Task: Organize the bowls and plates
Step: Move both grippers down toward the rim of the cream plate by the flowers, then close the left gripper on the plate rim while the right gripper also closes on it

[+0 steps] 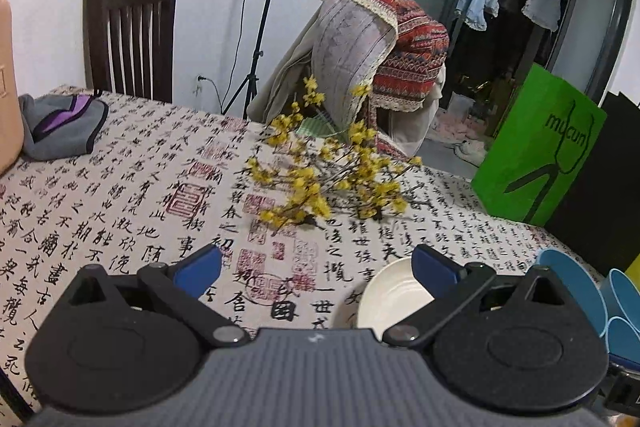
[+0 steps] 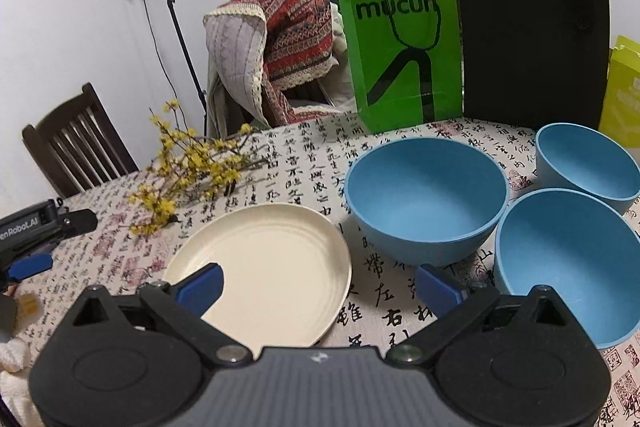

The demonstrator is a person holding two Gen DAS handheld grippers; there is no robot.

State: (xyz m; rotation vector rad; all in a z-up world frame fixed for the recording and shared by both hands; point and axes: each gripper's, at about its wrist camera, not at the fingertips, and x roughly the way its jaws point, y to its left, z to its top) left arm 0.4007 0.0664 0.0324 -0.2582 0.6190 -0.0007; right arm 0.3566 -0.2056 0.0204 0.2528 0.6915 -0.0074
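A round cream ridged plate (image 2: 264,267) lies on the calligraphy-printed tablecloth (image 2: 304,155) under the right gripper (image 2: 318,287), whose blue-tipped jaws are spread wide and empty. Three blue plastic bowls (image 2: 426,195) sit just right of it. The left gripper (image 1: 316,267) is also spread, empty. Behind stands a green paper bag (image 2: 400,43) reading "mucun"; yellow flower sprigs (image 2: 188,167) lie left.
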